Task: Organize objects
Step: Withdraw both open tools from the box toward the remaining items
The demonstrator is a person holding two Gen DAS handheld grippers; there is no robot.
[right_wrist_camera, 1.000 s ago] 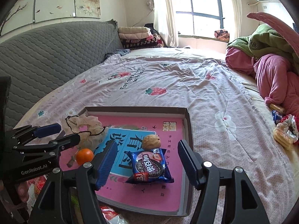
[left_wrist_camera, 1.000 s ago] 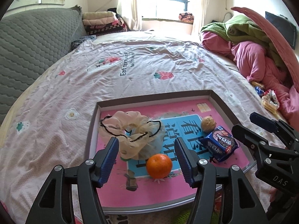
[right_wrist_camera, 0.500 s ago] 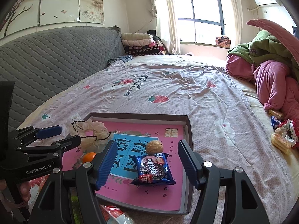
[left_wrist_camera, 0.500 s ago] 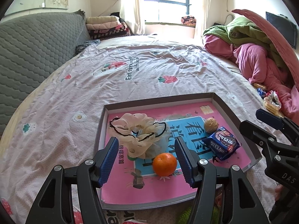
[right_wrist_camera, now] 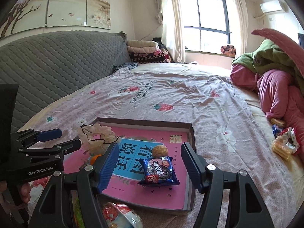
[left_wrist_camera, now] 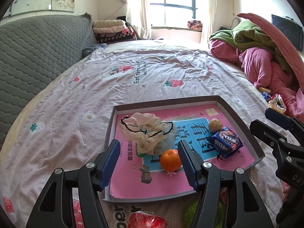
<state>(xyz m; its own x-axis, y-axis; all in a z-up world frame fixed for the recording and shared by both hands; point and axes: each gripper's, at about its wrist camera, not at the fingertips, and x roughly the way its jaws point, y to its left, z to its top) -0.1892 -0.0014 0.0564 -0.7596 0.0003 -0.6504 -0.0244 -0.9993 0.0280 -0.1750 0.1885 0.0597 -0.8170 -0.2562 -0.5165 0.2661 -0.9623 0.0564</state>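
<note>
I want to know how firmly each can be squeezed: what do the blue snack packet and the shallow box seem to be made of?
The blue snack packet looks like glossy plastic film: shiny highlights, crimped ends. The shallow box looks like matte cardboard: thin, straight folded walls.

The left gripper point(right_wrist_camera: 47, 148), seen from the right wrist, carries "GenRobot.AI" in white on its black body. The right gripper point(left_wrist_camera: 281, 133), seen from the left wrist, shows the letters "DAS" at its lower edge. Beyond the tray point(left_wrist_camera: 167, 100), the bedsheet point(left_wrist_camera: 133, 87) bears a partly legible line beginning "Eat".
</note>
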